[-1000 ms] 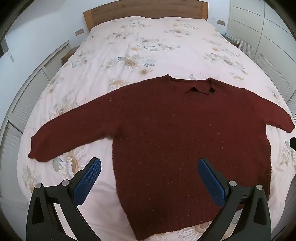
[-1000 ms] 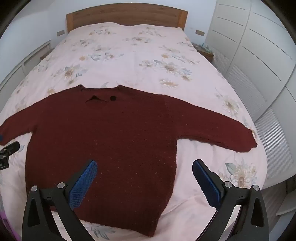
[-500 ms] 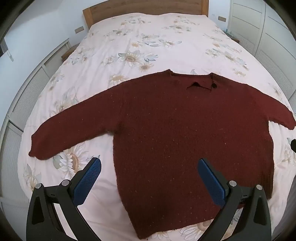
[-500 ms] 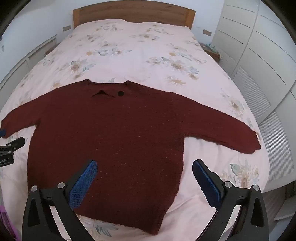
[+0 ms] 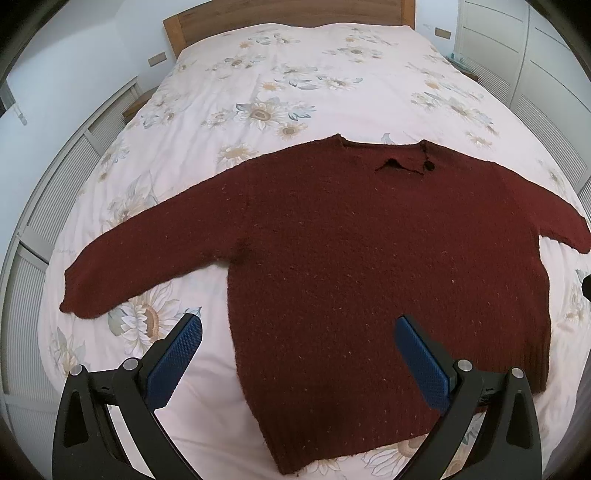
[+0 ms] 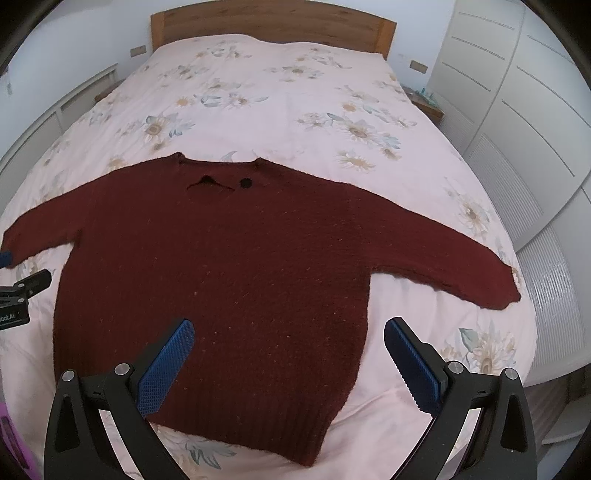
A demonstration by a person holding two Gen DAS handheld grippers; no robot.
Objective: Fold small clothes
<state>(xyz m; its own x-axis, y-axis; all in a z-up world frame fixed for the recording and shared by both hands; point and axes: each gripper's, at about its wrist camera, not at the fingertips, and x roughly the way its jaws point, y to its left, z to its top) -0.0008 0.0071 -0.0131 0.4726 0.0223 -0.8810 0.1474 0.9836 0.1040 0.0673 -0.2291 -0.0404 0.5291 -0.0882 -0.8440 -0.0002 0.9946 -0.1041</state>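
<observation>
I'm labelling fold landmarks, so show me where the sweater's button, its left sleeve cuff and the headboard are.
button [image 6: 245,182], right wrist view, centre of the dark disc by the neckline.
left sleeve cuff [image 5: 79,299], left wrist view, ribbed sleeve end.
headboard [image 6: 273,22], right wrist view, middle of the wooden panel.

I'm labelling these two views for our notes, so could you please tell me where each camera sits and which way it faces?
Left wrist: on the left gripper, above the bed's foot, facing the headboard; looks down on the sweater and its left sleeve; own blue fingers open.
Right wrist: on the right gripper, facing the headboard too; sees the right sleeve and wardrobe; own fingers open, the left gripper at its left edge.
Shared: sweater, flowered bedspread, headboard.
</observation>
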